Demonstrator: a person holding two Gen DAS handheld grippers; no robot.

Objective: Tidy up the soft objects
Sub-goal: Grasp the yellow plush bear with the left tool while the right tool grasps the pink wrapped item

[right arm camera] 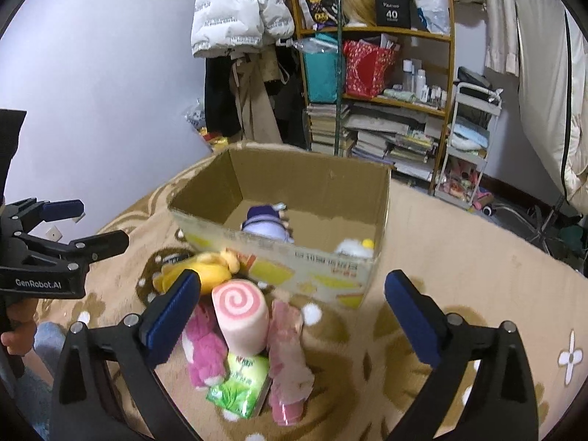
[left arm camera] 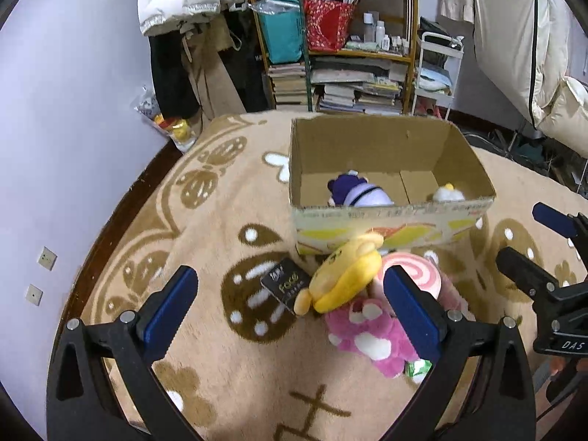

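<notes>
Trouble lay in the heap before the cardboard box (left arm camera: 389,217): with my left gripper (left arm camera: 286,305) and right gripper (right arm camera: 290,308) both wide open and empty, closing on the yellow plush (left arm camera: 345,275) risked snagging the black card (left arm camera: 286,284) or green packet (right arm camera: 240,386).

"GenRobot.AI" on left gripper (right arm camera: 99,226); "40", perhaps, on black box (right arm camera: 392,10).

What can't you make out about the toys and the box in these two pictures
- Purple plush and white plush in the cardboard box: lower halves hidden by the near wall, both views.
- Pink plush: partly behind the left tool's finger in the left wrist view.
- Box print: blurred, unreadable.
- Green pack: only a corner shows in the left wrist view.
</notes>
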